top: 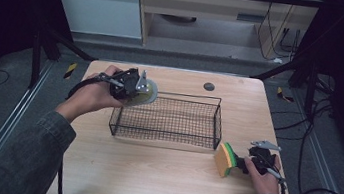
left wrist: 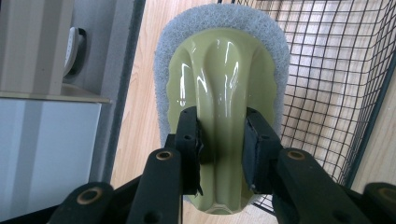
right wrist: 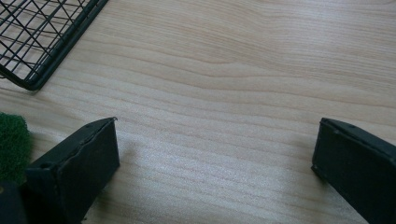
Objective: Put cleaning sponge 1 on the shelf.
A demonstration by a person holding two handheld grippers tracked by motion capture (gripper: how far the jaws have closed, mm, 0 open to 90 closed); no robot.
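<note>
My left gripper [left wrist: 223, 127] is shut on the glossy pale-green handle of a scrubber [left wrist: 224, 70] with a grey-white pad around its rim. In the high view the left gripper [top: 133, 88] holds this scrubber [top: 146, 93] in the air over the left end of a black wire basket [top: 164, 137]. My right gripper [right wrist: 215, 149] is open just above bare table, with nothing between its jaws. A yellow sponge with a green scouring side [top: 225, 159] lies just left of the right gripper [top: 255, 161]; its green edge [right wrist: 11, 144] lies outside the left jaw.
The basket's near corner [right wrist: 42, 42] lies beyond the right gripper, up and to the left. A small dark round disc [top: 208, 86] sits in the tabletop behind the basket. The wooden table [top: 149, 175] has free room in front of the basket.
</note>
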